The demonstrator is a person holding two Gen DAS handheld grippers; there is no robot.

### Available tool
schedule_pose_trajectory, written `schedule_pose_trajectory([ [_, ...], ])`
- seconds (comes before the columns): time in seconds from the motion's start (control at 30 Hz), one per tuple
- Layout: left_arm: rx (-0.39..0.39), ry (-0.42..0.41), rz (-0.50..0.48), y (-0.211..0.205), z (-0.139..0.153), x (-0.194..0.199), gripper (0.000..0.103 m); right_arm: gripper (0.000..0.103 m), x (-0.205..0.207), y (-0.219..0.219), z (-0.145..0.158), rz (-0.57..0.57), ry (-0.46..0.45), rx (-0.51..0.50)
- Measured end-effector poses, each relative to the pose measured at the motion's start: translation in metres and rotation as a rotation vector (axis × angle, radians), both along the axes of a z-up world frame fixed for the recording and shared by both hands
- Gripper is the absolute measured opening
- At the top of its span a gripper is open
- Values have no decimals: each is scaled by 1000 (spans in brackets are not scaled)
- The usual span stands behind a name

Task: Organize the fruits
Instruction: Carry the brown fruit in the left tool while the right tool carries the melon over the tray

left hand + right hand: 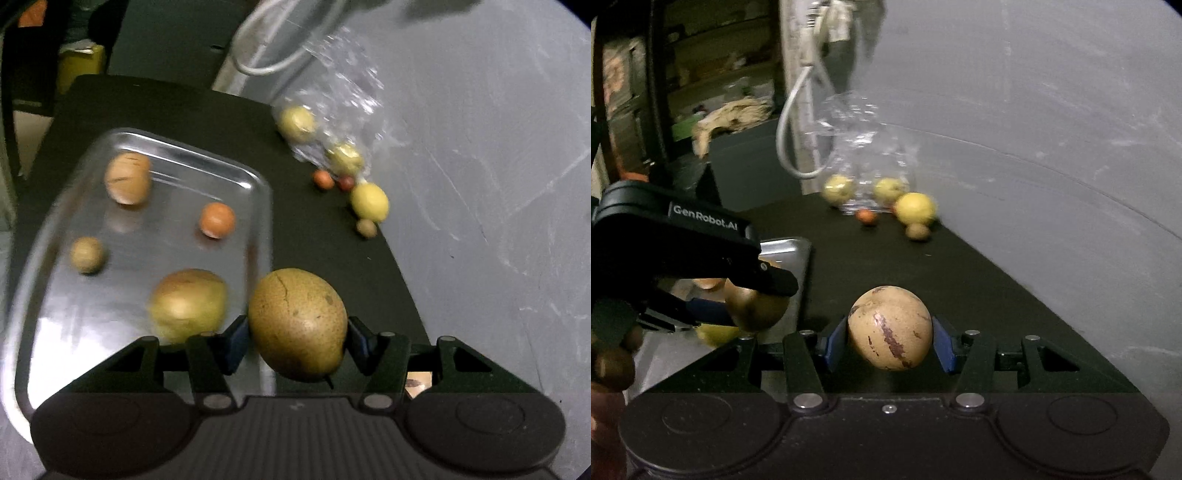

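With the left gripper clamped on a speckled pear just right of the metal tray and the right gripper gripping a streaked brown fruit over the dark table, each should probably travel left over the rim and release low, onto bare metal.

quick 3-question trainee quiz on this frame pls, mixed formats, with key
1. True or false: the left gripper is shut on a speckled brown-green pear.
2. How many fruits lie in the shiny rectangular metal tray? A) two B) four C) six
3. Fill in: the right gripper holds a round tan fruit with dark red streaks; the bright yellow lemon rests on the black tabletop beside the clear ____ bag.

Key: 1 true; 2 B; 3 plastic
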State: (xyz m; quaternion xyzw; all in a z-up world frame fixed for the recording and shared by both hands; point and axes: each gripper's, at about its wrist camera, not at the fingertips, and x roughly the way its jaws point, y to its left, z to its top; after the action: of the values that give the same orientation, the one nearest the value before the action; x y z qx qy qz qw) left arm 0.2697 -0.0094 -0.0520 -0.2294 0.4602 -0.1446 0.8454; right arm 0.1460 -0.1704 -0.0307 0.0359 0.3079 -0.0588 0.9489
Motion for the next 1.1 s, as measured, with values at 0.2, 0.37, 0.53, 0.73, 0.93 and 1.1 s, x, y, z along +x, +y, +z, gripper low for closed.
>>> schedule_pose_trajectory([
  [0.2,9,11,68,41,-5,-11,60,52,6,34,1,71,4,3],
  [0.37,13,11,107,73,-6,-21,60,52,8,63,1,129,13,4],
  [0.53,11,14,118,96,-8,-32,60,52,9,90,0,190,28,0],
  [0.73,31,35,122,112,-16,-43,60,52,8,115,-3,266,60,0],
  [0.93,21,70,157,125,-26,-46,60,52,6,132,-9,331,127,-50],
  [1.1,26,73,155,127,-30,-48,60,52,10,136,-17,340,174,-57],
])
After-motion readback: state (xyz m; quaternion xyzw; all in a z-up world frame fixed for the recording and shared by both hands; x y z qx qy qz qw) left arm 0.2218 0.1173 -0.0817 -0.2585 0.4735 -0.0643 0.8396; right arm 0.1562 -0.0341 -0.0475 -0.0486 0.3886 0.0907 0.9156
